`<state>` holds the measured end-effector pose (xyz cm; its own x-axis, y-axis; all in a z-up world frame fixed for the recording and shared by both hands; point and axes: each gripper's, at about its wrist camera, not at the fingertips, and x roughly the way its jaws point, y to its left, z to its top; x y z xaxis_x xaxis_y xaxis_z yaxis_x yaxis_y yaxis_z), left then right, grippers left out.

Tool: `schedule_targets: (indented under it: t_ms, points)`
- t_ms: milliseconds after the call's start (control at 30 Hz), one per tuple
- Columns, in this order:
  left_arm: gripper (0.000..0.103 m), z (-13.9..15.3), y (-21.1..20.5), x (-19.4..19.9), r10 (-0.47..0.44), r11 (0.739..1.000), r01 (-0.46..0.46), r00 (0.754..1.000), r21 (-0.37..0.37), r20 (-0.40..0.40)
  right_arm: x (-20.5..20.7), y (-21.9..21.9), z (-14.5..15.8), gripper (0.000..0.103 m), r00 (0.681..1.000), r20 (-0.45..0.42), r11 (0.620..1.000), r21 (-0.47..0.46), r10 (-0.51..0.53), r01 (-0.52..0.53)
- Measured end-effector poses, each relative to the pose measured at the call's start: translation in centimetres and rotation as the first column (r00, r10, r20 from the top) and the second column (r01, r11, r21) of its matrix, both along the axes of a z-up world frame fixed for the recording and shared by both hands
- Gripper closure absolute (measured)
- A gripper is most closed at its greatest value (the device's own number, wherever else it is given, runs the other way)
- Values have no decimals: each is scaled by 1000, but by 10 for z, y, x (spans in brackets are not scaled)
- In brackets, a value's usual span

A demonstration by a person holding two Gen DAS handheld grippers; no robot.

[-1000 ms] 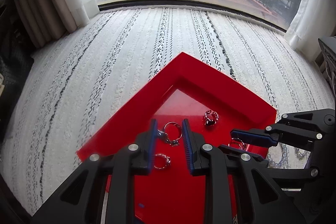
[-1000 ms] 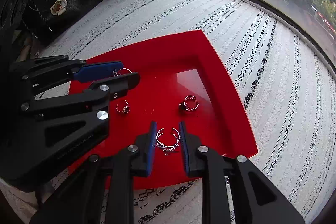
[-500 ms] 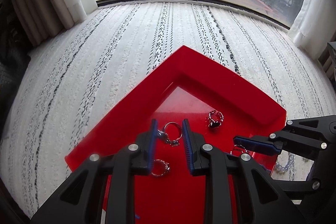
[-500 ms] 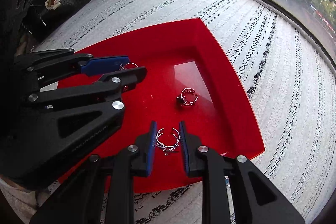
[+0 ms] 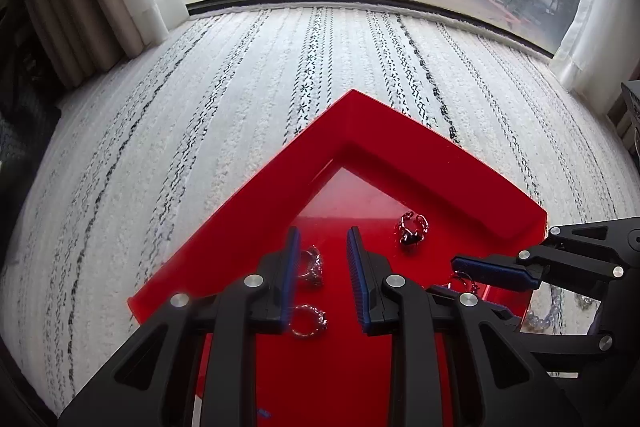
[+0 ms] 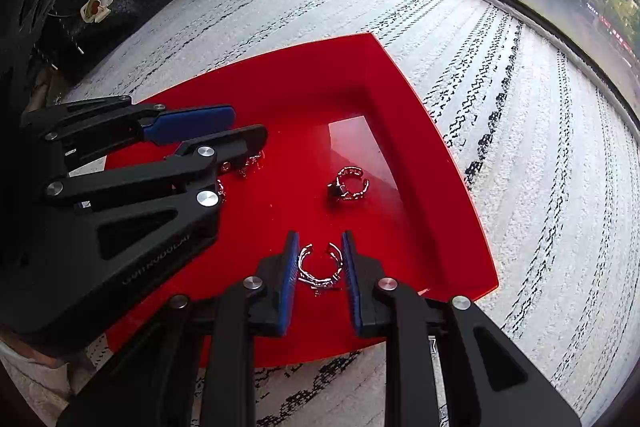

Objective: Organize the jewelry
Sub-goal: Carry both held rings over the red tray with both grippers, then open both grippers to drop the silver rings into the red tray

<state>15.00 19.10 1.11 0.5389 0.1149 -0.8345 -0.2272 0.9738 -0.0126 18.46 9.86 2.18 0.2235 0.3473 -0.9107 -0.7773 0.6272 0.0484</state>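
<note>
Risk: open ring was clenched by right gripper | slip from thin pinch was judged possible | left gripper was parted, empty, over red tray

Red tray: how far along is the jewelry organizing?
Done: a dark ring and two silver rings lie in the red tray, by the open left gripper. In hand: the right gripper grips an open silver ring over the tray. Left: a beaded chain lies outside on the rug.
</note>
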Motion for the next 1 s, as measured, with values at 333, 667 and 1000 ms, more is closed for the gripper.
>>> schedule_targets:
  t_ms: [333,667,1000]
  points:
    - [80,2,2,0,4,1000,-4,1000,2,3,-1,1,-1,80,1000,0,1000,-6,-1,1]
    - [63,11,6,-4,27,1000,-27,999,-15,31,-1,-3,7,58,1000,8,1000,22,-8,8]
    - [40,50,-3,-31,61,998,-64,989,19,135,-14,-17,33,43,996,84,999,52,-4,0]
